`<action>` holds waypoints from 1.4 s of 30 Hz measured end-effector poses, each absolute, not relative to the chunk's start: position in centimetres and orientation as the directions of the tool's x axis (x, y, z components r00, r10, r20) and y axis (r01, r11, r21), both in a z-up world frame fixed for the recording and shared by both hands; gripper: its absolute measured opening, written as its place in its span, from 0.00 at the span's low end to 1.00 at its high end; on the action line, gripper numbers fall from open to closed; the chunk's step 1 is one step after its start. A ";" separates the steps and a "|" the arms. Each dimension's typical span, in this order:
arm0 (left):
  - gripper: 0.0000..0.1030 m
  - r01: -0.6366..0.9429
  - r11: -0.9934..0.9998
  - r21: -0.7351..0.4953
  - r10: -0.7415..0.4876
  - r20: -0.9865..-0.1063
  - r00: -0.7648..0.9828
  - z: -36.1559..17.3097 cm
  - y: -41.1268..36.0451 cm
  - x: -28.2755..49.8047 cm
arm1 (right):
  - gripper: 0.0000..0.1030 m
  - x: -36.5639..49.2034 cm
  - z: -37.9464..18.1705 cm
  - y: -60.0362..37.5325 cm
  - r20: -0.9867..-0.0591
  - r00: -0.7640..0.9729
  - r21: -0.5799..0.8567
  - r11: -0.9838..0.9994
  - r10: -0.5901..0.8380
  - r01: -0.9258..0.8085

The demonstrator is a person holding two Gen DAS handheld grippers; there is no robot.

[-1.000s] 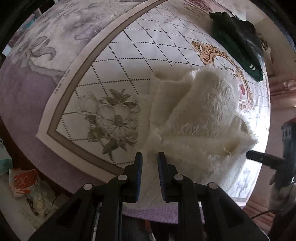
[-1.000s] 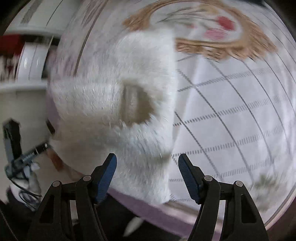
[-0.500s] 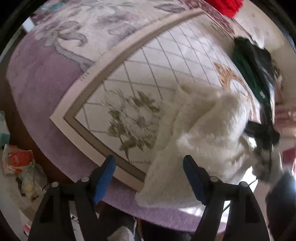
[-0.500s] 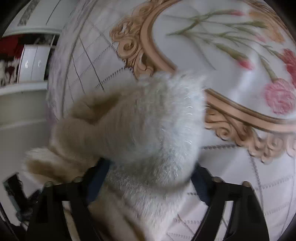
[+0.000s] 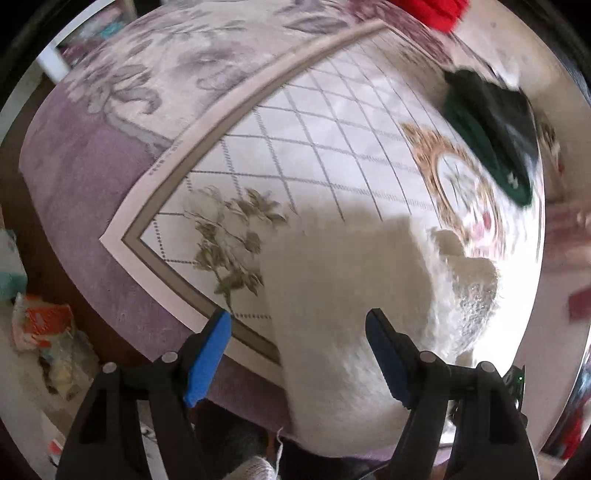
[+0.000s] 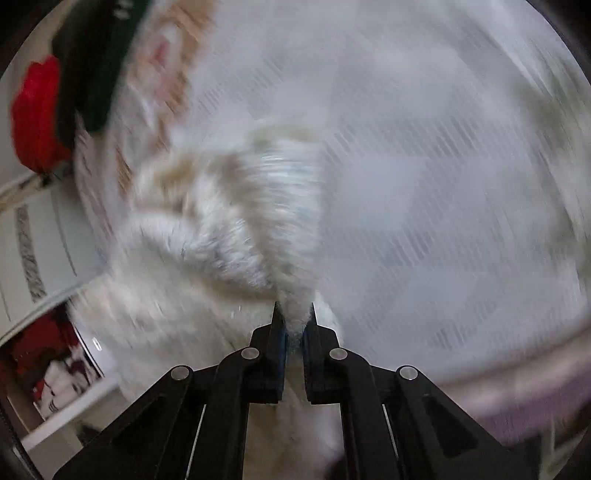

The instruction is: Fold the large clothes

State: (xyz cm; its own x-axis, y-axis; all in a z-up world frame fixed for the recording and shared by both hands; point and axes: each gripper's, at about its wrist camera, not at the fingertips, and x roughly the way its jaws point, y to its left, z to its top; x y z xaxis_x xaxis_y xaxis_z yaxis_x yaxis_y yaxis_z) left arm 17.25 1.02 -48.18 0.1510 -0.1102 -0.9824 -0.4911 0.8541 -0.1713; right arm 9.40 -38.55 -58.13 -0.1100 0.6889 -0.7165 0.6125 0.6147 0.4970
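Observation:
A fluffy white garment lies on a patterned bedspread, its near edge hanging over the purple bed edge. My left gripper hovers above that near edge, open, with nothing pressed between its blue pads. In the right wrist view, which is motion-blurred, the same white garment is bunched up. My right gripper is shut on a pinched fold of it, and the fleece rises in a ridge from between the pads.
A dark green garment lies at the far right of the bedspread and a red one beyond it. Crumpled bags sit on the floor to the left. A white cabinet stands left of the bed.
My left gripper opened, let go of the garment's edge and lifted. My right gripper swung across over the garment and closed on a fold of it.

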 end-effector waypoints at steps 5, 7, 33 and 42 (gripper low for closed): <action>0.71 -0.444 0.867 -0.226 -0.186 -0.974 0.133 -48.6 -3.3 17.5 | 0.19 7.0 -55.2 -37.5 -0.657 -0.321 0.519 0.718 0.682 0.464; 0.71 -0.429 0.867 -0.254 -0.218 -0.967 0.131 -48.9 -5.4 18.0 | 0.43 7.9 -52.0 -38.5 -0.733 -0.301 0.514 0.787 0.610 0.341; 0.09 0.065 0.997 -0.045 -0.067 -0.917 0.393 -47.6 -9.6 26.4 | 0.39 20.3 -57.2 -33.0 -0.614 -0.081 0.729 0.603 0.785 0.324; 0.08 0.212 0.977 -0.032 -0.100 -0.943 0.318 -51.5 -15.2 23.1 | 0.37 20.7 -58.8 -30.2 -0.595 -0.090 0.739 0.588 0.799 0.329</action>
State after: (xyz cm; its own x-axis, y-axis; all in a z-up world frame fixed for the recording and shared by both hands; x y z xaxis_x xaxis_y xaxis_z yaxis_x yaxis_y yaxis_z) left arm 23.06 -15.21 -51.52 0.3175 -0.1002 -0.9429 0.2121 0.9767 -0.0324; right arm 20.75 -30.20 -58.84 -0.0905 0.7988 -0.5948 0.3291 0.5877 0.7391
